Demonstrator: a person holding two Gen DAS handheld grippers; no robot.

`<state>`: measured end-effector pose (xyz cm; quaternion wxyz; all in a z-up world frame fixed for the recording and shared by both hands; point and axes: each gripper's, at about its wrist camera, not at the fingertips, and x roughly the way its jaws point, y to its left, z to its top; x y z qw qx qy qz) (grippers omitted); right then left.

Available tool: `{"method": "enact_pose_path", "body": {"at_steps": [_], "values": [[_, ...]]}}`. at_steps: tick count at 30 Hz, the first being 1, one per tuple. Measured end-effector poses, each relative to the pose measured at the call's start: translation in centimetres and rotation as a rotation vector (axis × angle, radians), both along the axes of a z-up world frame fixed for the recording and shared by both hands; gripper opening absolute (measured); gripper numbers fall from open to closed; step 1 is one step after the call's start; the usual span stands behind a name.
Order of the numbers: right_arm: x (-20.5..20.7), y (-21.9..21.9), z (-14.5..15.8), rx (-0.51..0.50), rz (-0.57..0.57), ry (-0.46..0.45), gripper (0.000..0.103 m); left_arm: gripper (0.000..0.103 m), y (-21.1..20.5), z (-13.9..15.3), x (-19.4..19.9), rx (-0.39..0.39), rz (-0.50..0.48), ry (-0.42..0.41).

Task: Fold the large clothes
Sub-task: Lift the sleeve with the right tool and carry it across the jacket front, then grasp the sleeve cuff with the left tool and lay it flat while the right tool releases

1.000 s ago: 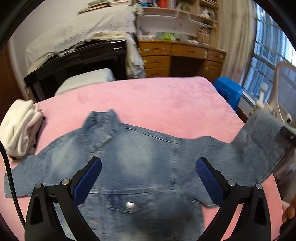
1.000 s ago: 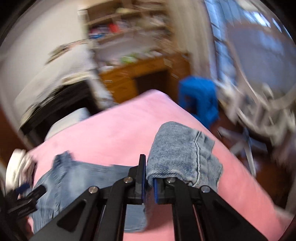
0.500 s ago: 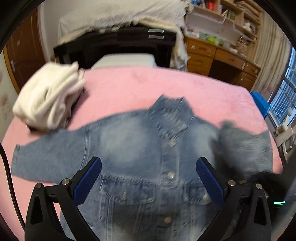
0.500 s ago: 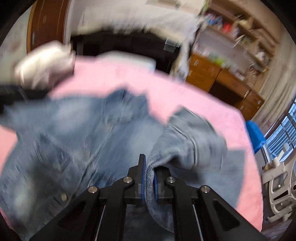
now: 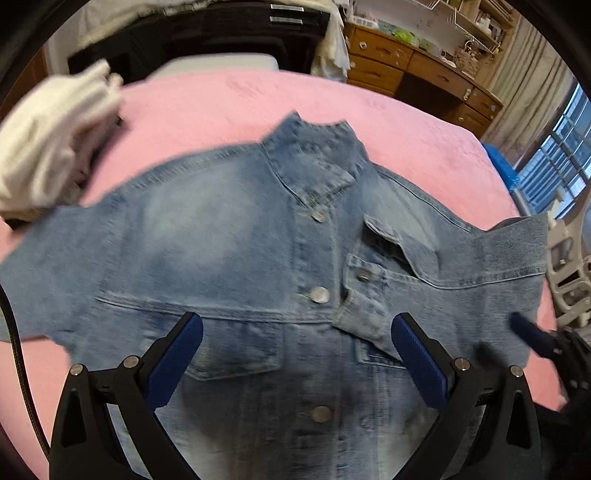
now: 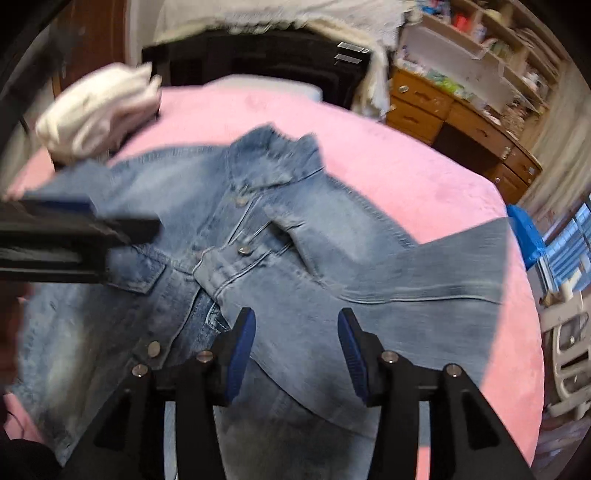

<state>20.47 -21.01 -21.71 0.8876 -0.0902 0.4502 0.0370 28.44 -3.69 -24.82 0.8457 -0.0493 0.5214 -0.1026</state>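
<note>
A light-blue denim jacket [image 5: 236, 251] lies front up on a pink bed cover [image 5: 406, 125], collar away from me. Its right sleeve [image 5: 461, 273] is folded in across the chest, cuff [image 6: 229, 273] near the button line. Its left sleeve [image 5: 44, 273] lies spread out to the left. My left gripper [image 5: 295, 354] is open and empty above the lower chest. My right gripper [image 6: 295, 343] is open and empty above the folded sleeve [image 6: 369, 280]. Each gripper also shows in the other's view: the right one [image 5: 535, 339], the left one [image 6: 92, 225].
A pile of white clothes [image 5: 48, 140] sits on the bed's far left [image 6: 99, 110]. Behind the bed stand a black piano [image 5: 207, 33] under a lace cloth and a wooden desk [image 5: 406, 66]. A blue stool [image 6: 524, 232] and a window are at the right.
The right gripper carried the right sleeve in over the jacket's chest, then opened and let it go. The left gripper stayed open and shifted over the jacket's front.
</note>
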Motion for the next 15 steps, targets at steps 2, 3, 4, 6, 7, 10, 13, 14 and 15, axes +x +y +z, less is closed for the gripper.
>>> {"method": "enact_pose_path", "body": {"at_steps": [2,3,4,6,7,10,13,14,15], "values": [[-1.1,-1.6,1.3,0.015,-0.028,-0.028,0.047,0.089,-0.5,-1.2,0.3,-0.068,-0.011,0.044],[-1.9,-2.5,1.7,0.018,-0.047,-0.039,0.047,0.087,-0.8,-2.1,0.5,-0.104,-0.016,0.074],[-2.2,-3.2,1.9,0.023,-0.062,-0.041,0.047,0.082,-1.0,-2.7,0.6,-0.131,-0.018,0.093],[-2.9,-4.6,2.0,0.041,-0.097,-0.040,0.047,0.074,-1.4,-4.1,0.8,-0.175,-0.019,0.133],[-3.3,-5.4,1.9,0.052,-0.117,-0.038,0.047,0.068,-1.7,-4.9,0.9,-0.207,-0.021,0.156],[-4.5,-7.0,1.3,0.073,-0.159,-0.026,0.047,0.050,-2.6,-7.1,1.3,-0.285,-0.027,0.215],[-5.6,-7.9,0.4,0.070,-0.179,-0.007,0.047,0.042,-3.6,-8.4,1.6,-0.319,-0.027,0.239],[-5.8,-8.1,0.1,0.070,-0.186,0.002,0.047,0.042,-3.8,-8.6,1.7,-0.323,-0.024,0.237],[-6.0,-8.4,-0.2,0.073,-0.192,0.009,0.047,0.042,-4.2,-8.8,1.9,-0.321,-0.019,0.230]]}}
